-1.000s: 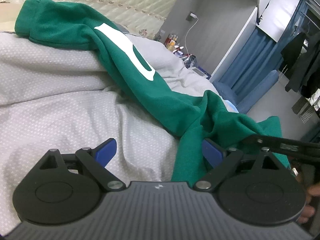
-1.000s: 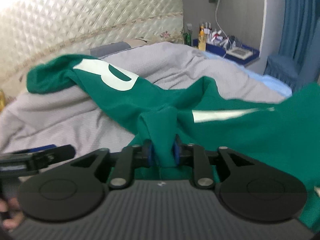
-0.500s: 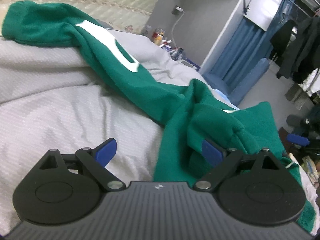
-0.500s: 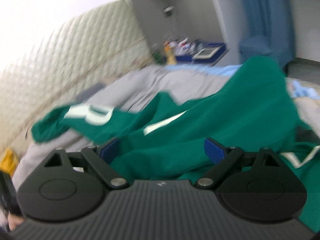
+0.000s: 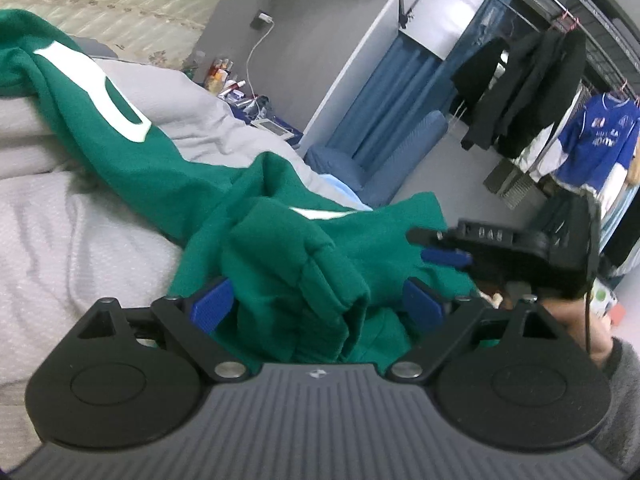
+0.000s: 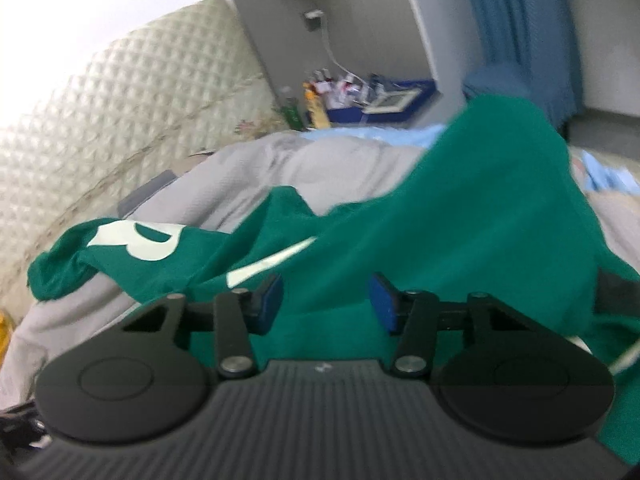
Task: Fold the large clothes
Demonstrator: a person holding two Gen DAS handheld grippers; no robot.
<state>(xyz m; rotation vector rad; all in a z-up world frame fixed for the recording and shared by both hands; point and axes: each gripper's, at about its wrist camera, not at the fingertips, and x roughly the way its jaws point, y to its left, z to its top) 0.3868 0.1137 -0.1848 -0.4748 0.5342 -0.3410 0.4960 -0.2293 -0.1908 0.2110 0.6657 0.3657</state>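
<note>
The green sweatshirt (image 5: pixel 256 208) is lying rumpled across the grey bedding (image 5: pixel 72 232), one end with its white lettering trailing far ahead of both sets of fingers and a bunched fold heaped directly between the left ones. The left gripper (image 5: pixel 316 300) is holding its fingers spread wide, the blue pads standing either side of that bunched fold without pressing it. The right gripper (image 6: pixel 324 304) has just been narrowing its fingers, yet they are pinching nothing: green cloth is lying in the gap and beneath it, and the pads are standing clear on both sides, as far as the blurred right view allows.

The step in hand looks like finding fresh grips so the garment can be pulled flat. To do it well, each gripper is better off hunting for a single edge, a hem or a shoulder seam, rather than closing on a thick wad. The left fingers are facing several layers at once; closing there risks lifting a lump. Both hands should be taking hold well apart along one edge before drawing the cloth taut.
</note>
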